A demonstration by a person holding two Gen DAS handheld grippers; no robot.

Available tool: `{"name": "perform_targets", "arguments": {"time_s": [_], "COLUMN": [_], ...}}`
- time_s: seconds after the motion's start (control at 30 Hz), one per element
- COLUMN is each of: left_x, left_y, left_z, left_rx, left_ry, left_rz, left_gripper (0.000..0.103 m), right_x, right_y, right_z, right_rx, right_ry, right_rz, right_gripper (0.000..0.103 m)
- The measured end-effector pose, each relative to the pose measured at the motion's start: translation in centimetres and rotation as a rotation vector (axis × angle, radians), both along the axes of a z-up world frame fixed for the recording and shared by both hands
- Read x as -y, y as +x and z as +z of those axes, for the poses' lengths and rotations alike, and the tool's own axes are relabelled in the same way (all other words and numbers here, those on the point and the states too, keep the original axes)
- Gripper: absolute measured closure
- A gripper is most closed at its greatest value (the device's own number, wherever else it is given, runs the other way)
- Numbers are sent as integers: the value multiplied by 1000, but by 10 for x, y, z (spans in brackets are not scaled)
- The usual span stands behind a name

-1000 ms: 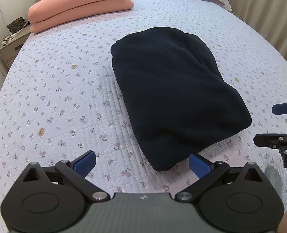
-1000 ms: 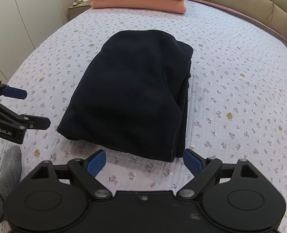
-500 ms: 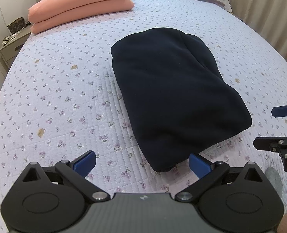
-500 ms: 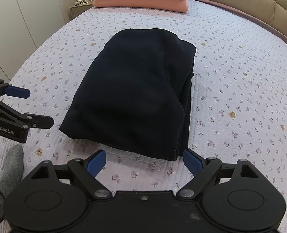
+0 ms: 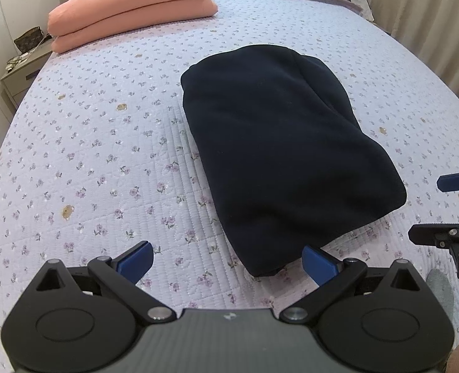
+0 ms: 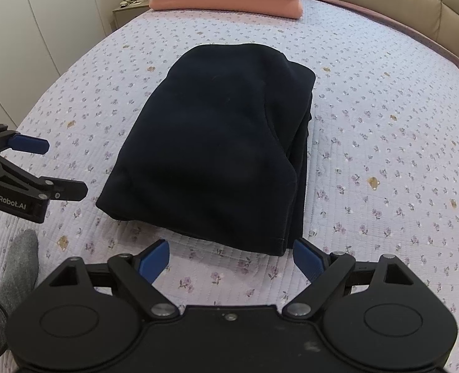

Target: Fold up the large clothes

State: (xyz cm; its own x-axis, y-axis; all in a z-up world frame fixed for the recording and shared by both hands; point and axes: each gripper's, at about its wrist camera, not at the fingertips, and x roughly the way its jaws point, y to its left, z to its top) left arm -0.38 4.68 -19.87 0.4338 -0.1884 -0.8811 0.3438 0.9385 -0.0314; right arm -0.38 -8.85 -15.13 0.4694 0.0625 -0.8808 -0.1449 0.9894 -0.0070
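Observation:
A dark navy garment (image 5: 285, 155) lies folded into a thick rectangle in the middle of the bed; it also shows in the right wrist view (image 6: 223, 155). My left gripper (image 5: 228, 259) is open and empty, just short of the garment's near left corner. My right gripper (image 6: 231, 256) is open and empty, just short of the garment's near edge. Each gripper shows at the edge of the other's view: the right gripper (image 5: 437, 208) and the left gripper (image 6: 61, 168), both open beside the garment.
The bed has a lilac floral quilt (image 5: 105, 155). Two folded salmon blankets (image 5: 130, 6) are stacked near the headboard. A nightstand (image 5: 21, 68) with a bag stands at the far left. A grey sock (image 6: 18, 267) shows at my lower left.
Both grippers have drawn back slightly from the garment and stay open. The garment has not moved.

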Motion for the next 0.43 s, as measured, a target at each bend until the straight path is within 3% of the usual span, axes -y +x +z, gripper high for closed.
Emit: {"name": "perform_targets", "arguments": {"time_s": [0.43], "left_x": [-1], "left_y": [2], "left_z": [-3], "left_rx": [-38], "left_ry": [-41], "left_rz": [-6], "left_gripper": [0], "right_x": [1], "right_y": [0], "right_z": [-2], "right_rx": [-7], "right_ry": [-3], "right_rz": [7], "right_gripper": [1]}}
